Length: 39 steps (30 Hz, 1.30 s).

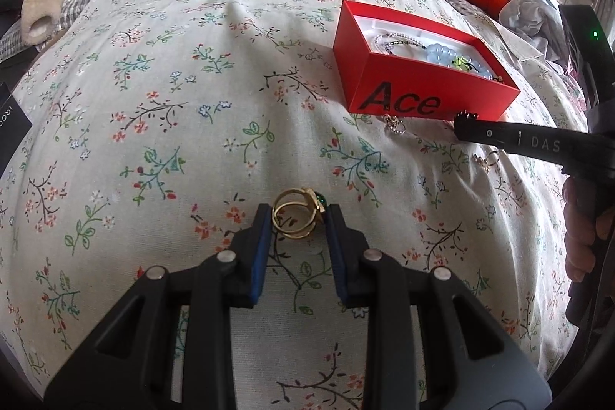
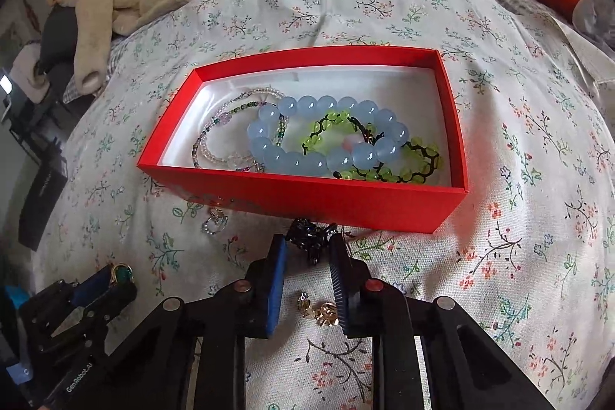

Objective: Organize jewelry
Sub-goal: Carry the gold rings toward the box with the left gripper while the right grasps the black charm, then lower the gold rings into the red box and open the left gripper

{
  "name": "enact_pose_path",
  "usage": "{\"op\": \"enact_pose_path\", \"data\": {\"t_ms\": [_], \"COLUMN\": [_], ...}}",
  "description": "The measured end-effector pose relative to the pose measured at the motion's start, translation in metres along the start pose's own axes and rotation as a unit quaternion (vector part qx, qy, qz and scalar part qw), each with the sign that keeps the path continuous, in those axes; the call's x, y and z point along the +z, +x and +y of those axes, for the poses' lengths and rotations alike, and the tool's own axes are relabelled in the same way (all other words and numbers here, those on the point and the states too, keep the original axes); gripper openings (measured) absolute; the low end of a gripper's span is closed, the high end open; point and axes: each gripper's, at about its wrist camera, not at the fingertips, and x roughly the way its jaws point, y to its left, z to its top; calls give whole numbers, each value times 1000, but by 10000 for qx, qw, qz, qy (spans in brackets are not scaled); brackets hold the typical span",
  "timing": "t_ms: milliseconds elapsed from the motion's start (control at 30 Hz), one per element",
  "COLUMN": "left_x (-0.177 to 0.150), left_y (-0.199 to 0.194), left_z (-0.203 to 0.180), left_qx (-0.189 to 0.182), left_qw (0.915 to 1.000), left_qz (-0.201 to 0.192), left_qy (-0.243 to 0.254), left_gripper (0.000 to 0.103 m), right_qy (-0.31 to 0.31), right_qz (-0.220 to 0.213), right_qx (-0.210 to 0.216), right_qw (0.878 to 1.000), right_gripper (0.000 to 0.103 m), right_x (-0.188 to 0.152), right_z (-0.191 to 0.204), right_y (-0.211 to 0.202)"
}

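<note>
The floral bedspread (image 1: 161, 110) fills both views. The red box (image 2: 307, 195) sits mid-frame in the right wrist view, holding the blue bead bracelet (image 2: 307, 129) and other beaded strands. The left gripper (image 1: 296, 218), angled steeply down at lower centre of its view, pinches the gold ring (image 1: 298, 216) with a green stone between its pads. The right gripper (image 2: 307, 243), equally steep, is nearly closed around a dark jewelry piece (image 2: 307, 237) just beside the box's near wall. Gold earrings (image 2: 321, 308) lie between its fingers (image 2: 275, 287).
</note>
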Motion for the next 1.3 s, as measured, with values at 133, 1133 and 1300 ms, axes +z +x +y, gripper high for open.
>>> {"op": "enact_pose_path", "data": {"t_ms": [133, 1133, 1300], "left_x": [1, 64, 83], "left_y": [-3, -41, -29], "left_z": [1, -56, -71], "left_qx": [34, 29, -40], "left_qw": [10000, 9981, 9974], "left_qz": [-10, -542, -657], "left_qy": [-13, 293, 306], "left_gripper": [30, 31, 31], "right_qy": [-50, 205, 321], "right_qz": [-18, -449, -460], "right_qx": [49, 339, 319], "right_qw": [10000, 9982, 9979], "right_gripper": [22, 23, 23], "right_x": [-5, -2, 1], "right_z": [-1, -41, -48], "right_y": [-7, -87, -84]}}
